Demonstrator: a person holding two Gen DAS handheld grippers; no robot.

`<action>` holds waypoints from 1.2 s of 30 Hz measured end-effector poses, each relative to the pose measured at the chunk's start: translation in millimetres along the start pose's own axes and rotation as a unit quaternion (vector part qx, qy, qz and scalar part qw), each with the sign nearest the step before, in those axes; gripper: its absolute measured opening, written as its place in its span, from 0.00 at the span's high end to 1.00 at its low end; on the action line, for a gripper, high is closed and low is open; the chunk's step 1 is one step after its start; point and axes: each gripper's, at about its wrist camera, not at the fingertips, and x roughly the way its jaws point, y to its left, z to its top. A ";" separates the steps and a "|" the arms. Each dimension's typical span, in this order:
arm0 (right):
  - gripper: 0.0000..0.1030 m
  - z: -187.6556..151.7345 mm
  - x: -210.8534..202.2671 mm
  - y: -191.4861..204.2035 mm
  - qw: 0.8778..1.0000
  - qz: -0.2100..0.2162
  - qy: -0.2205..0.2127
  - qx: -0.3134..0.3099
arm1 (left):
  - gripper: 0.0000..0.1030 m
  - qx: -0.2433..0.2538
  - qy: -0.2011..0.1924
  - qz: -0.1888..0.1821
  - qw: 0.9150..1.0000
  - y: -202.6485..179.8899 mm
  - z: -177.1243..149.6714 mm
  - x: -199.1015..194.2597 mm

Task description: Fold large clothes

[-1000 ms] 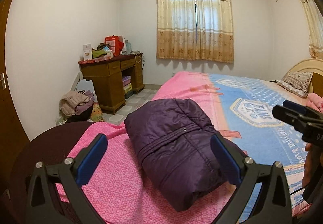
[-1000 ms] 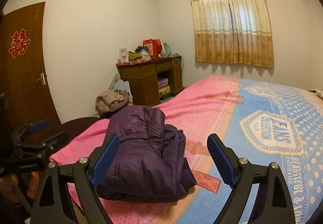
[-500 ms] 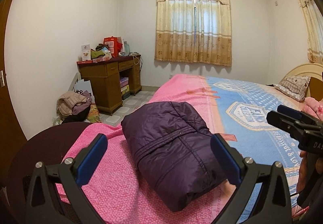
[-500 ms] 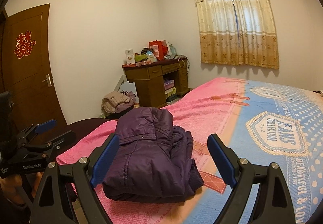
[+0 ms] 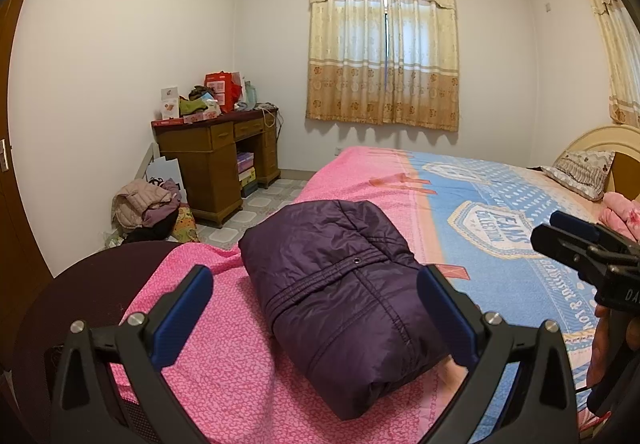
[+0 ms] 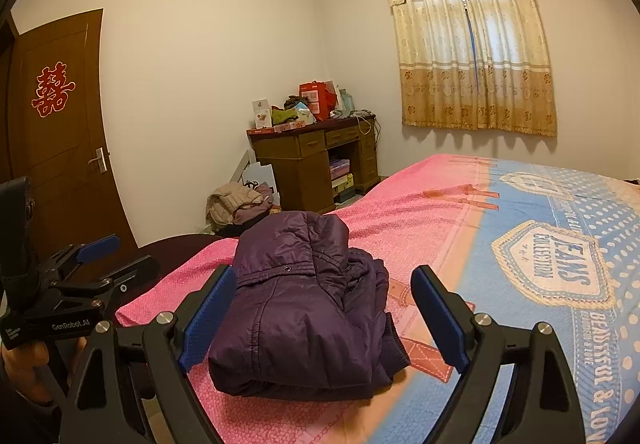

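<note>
A dark purple padded jacket lies folded into a thick bundle on the pink end of the bed. My left gripper hovers open in front of the bundle, its blue pads clear of the fabric. In the right wrist view the same jacket sits just beyond my right gripper, whose jaws stand wide with nothing pressed between them. The left gripper shows there at the left, off the bed's corner. The right gripper shows at the right edge of the left wrist view, held by a hand.
The bedspread turns blue toward the headboard, where a pillow and a pink garment lie. A cluttered wooden desk and a pile of clothes stand by the wall. A brown door is at the left.
</note>
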 end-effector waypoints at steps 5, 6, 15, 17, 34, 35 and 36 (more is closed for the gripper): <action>0.13 -2.0 -0.4 1.1 1.000 0.003 -0.007 0.001 | 0.00 -0.002 0.000 -0.001 1.000 -0.6 0.1 0.0; 0.13 -2.4 -0.4 1.5 1.000 0.003 -0.008 0.002 | 0.00 -0.002 0.000 -0.001 1.000 -0.4 0.1 -0.1; 0.13 -4.4 -1.3 1.7 1.000 0.005 -0.016 0.003 | 0.00 -0.011 0.017 0.007 1.000 0.3 1.7 5.8; 0.13 -4.4 -2.0 1.7 1.000 0.007 -0.018 0.004 | 0.00 -0.013 0.015 0.007 1.000 0.7 2.2 4.8; 0.13 -9.1 1.0 5.5 1.000 0.020 -0.010 -0.001 | 0.00 -0.008 0.003 0.018 1.000 3.6 3.4 4.1; 0.13 -9.5 1.6 5.3 1.000 0.020 -0.008 -0.002 | 0.00 -0.007 0.004 0.018 1.000 3.5 2.8 4.9; 0.13 -9.6 2.1 5.6 1.000 0.020 -0.007 -0.002 | 0.00 -0.007 0.004 0.017 1.000 3.0 2.3 5.7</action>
